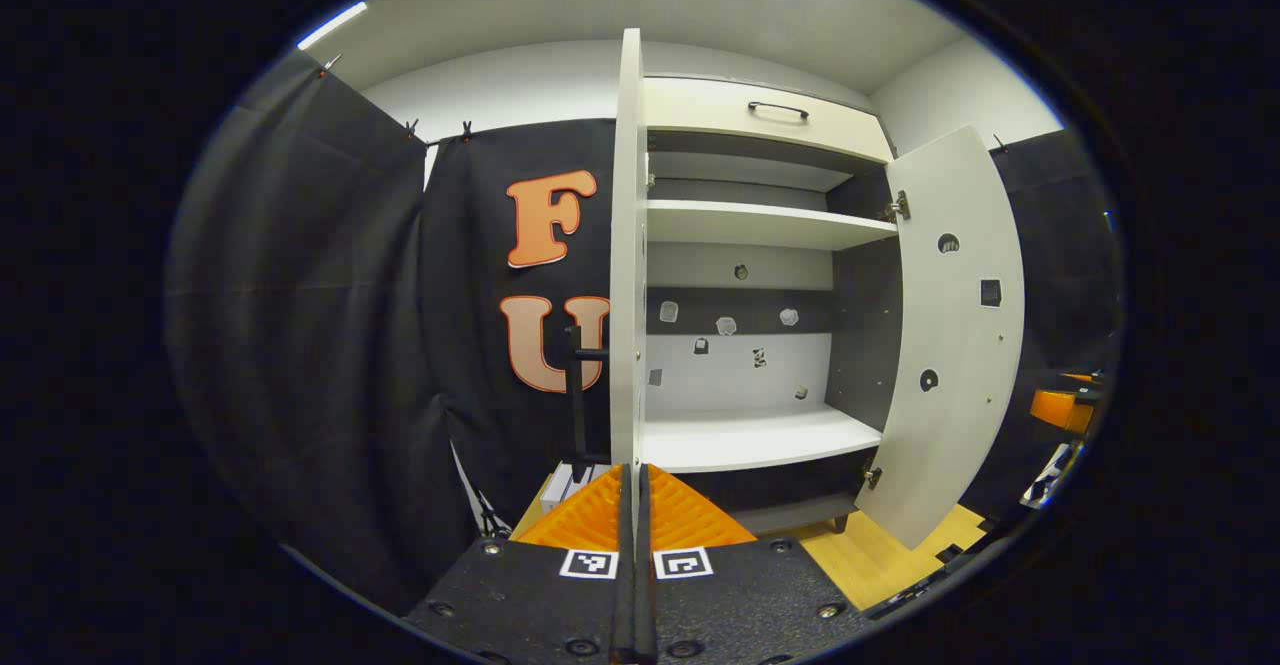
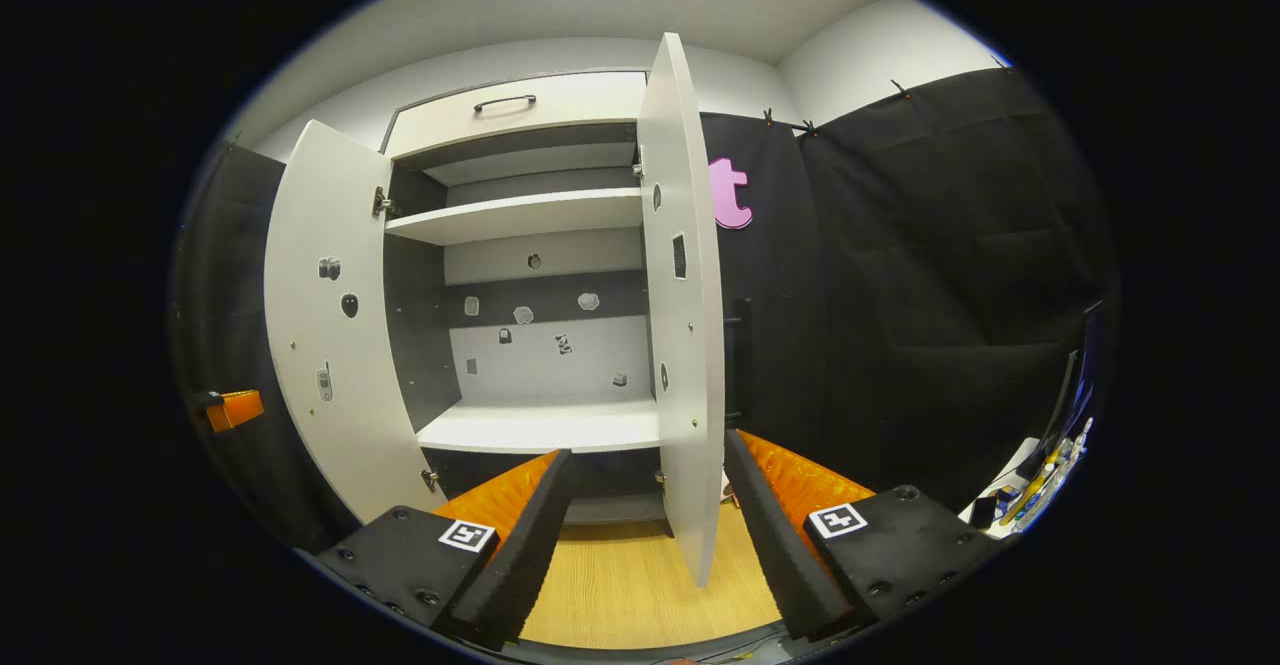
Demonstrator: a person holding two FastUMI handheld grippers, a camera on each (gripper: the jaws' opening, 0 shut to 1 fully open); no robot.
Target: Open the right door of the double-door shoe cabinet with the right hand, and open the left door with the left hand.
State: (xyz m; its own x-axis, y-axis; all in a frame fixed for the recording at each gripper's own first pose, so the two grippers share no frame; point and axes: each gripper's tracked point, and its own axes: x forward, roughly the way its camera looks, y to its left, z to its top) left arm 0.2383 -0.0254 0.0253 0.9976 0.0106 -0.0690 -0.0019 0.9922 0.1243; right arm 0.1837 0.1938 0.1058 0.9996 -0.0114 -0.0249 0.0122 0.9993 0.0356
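Shoe cabinet (image 1: 860,345) at the middle of both views, against the booth wall, both doors open, interior exposed.

Left gripper view:
- left door (image 1: 628,245) seen edge-on, straight ahead, at about a right angle to the cabinet front.
- black bar handle (image 1: 577,385) on its outer face, upright, to the left of the edge.
- left gripper (image 1: 635,475) directly below the door's edge, in line with it. Fingers (image 1: 625,585) pressed together, no gap between them, nothing clamped. Contact between the tips and the door's lower edge: cannot tell.
- right door (image 1: 950,335) open on the far side, inner face toward the camera, small stickers on it, hinges visible at top and bottom.

Right gripper view:
- right door close in front, nearly edge-on, inner face to the left.
- right gripper (image 2: 645,445) spread wide, one finger on each side of the door's lower part. Door between the fingers, clear space on both sides, no contact visible, nothing held.
- left door farther off at the left, inner face toward the camera.
- wooden floor (image 2: 620,585) under the door and between the fingers.

Interior:
- closed drawer (image 1: 700,105) with a dark handle across the top.
- upper shelf (image 1: 760,223) and lower shelf (image 1: 750,440), both bare.
- small stickers (image 1: 726,325) scattered over the back panel between the shelves.
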